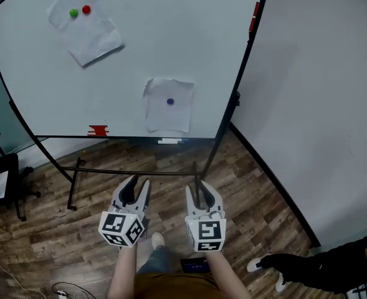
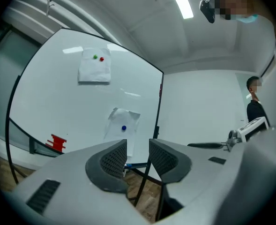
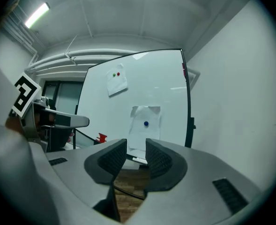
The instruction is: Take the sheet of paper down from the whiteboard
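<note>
A white sheet of paper [image 1: 168,105] hangs low on the whiteboard [image 1: 139,42], pinned by one blue magnet [image 1: 170,101]. A second, crumpled sheet [image 1: 86,27] hangs higher left under a green and a red magnet. Both grippers are held low over the wooden floor, well short of the board. My left gripper [image 1: 136,186] is open a little and holds nothing. My right gripper [image 1: 201,192] is likewise open and holds nothing. The lower sheet [image 2: 123,125] shows just above the left jaws, and the same sheet [image 3: 145,125] lies straight ahead above the right jaws.
A red block [image 1: 98,130] and a marker [image 1: 171,141] sit at the board's bottom rail. The board's stand legs [image 1: 77,189] spread over the floor. A black chair [image 1: 5,182] stands at left. A person's legs and shoes [image 1: 295,270] are at lower right by the wall.
</note>
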Available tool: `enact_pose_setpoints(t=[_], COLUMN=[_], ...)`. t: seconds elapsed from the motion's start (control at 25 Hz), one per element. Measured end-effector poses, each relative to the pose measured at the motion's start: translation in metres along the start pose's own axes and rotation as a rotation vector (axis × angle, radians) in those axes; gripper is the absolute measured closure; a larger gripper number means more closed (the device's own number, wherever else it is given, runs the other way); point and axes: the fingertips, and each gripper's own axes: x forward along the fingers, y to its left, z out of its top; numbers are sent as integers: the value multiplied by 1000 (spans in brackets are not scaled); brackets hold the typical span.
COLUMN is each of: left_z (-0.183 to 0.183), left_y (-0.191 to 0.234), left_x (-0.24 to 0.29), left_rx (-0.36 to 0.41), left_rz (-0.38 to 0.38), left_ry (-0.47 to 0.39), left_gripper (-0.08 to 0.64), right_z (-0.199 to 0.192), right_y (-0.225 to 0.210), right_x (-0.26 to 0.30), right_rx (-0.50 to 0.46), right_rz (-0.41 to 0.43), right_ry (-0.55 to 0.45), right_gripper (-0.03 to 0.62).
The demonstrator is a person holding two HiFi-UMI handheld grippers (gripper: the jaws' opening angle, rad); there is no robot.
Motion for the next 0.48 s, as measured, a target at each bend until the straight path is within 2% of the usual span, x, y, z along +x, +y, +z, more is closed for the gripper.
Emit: enact_pose_setpoints(t=[0.24, 0.48], left_z=[25, 27], left_y=[81, 128], left_x=[110, 180], left_rx=[4, 1], left_rz=[-37, -68], left_ry=[12, 43], left_gripper=[403, 403], right_z=[20, 15], right_y=[-15, -26], right_x=[134, 215], right_rx=[-24, -14], right_rz=[-33, -56], right_ry=[0, 34], right_gripper=[454, 451])
